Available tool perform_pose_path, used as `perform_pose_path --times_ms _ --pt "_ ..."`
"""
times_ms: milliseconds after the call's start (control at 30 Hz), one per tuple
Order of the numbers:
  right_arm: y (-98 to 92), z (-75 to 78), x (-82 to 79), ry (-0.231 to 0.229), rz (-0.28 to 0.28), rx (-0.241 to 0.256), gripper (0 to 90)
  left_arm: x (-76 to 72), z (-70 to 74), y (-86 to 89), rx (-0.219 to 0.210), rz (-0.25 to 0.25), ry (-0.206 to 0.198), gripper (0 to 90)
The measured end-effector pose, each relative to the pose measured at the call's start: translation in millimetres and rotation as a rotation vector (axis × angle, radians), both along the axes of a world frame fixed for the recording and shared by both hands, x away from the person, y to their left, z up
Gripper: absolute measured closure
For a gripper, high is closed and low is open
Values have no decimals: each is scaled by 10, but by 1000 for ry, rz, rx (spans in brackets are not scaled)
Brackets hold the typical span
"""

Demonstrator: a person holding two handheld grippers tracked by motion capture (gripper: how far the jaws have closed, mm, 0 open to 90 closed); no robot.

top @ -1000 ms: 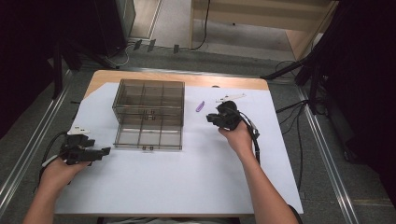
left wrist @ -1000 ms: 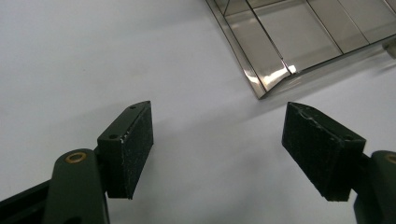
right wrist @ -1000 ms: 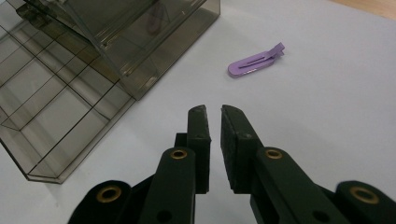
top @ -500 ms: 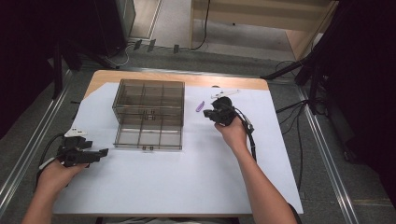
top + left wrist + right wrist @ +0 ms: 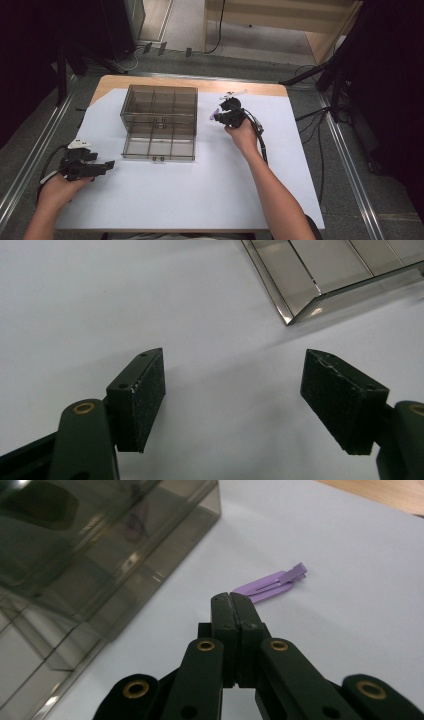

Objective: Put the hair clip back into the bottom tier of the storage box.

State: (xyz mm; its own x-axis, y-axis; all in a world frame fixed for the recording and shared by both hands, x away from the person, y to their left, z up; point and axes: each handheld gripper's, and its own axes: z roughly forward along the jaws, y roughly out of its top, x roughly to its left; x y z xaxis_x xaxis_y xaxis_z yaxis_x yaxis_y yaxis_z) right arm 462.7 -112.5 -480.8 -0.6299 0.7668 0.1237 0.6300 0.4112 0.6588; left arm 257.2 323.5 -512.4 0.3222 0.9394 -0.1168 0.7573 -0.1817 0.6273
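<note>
**Purple clip by the organizer, right gripper closing in**

Left side first. Our left gripper [image 5: 102,165] sits near the desk's left edge, toward the near corner, low over the white sheet [image 5: 200,200]. In the left gripper view its jaws stand wide apart with nothing between them, only bare sheet and a corner of the organizer's [image 5: 320,280] pulled-out drawer beyond. Released, idle.

Centre. The organizer [image 5: 159,122], smoked clear plastic with divided cells, stands toward the far edge of the desk, left of middle. One shallow drawer is drawn out on the near side. We cannot tell whether any cell holds anything.

Right of it. The clip [image 5: 272,586], a small flat purple piece, lies on the sheet just beside the organizer's right wall, toward the far edge. Our right gripper [image 5: 231,600] is at it: jaws pressed together, tips at the clip's near end. Whether that end is pinched between them, we cannot tell; most of the clip lies free beyond the tips.

Handling, as we judge it: the clip looks very light, thin and fairly stiff, smooth plastic lying flat on paper. It may skate away if nudged. Best taken across its narrow width near the middle, jaws straddling the long sides and low to the sheet. Fragility seems slight; a gentle squeeze should do.
</note>
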Motion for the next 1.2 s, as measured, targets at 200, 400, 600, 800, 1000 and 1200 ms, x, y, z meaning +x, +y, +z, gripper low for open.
perform_pose_path --times_ms 200,400,600,800,1000,1200 --pt "49 -77 137 17 -34 14 900 -46 2 44 0 14 1 273" --pt "96 -129 212 28 -30 1 900 -88 -9 75 3 22 10 273" --pt "244 -148 261 33 -14 -25 900 -125 -14 101 8 35 6 273" --pt "296 -191 286 37 -9 -46 900 -147 -18 116 10 41 14 272" --pt "301 -228 317 53 -18 -33 900 -151 -18 139 12 49 11 272" --pt "233 -221 330 75 -40 -32 900 -143 -11 132 15 42 9 272"
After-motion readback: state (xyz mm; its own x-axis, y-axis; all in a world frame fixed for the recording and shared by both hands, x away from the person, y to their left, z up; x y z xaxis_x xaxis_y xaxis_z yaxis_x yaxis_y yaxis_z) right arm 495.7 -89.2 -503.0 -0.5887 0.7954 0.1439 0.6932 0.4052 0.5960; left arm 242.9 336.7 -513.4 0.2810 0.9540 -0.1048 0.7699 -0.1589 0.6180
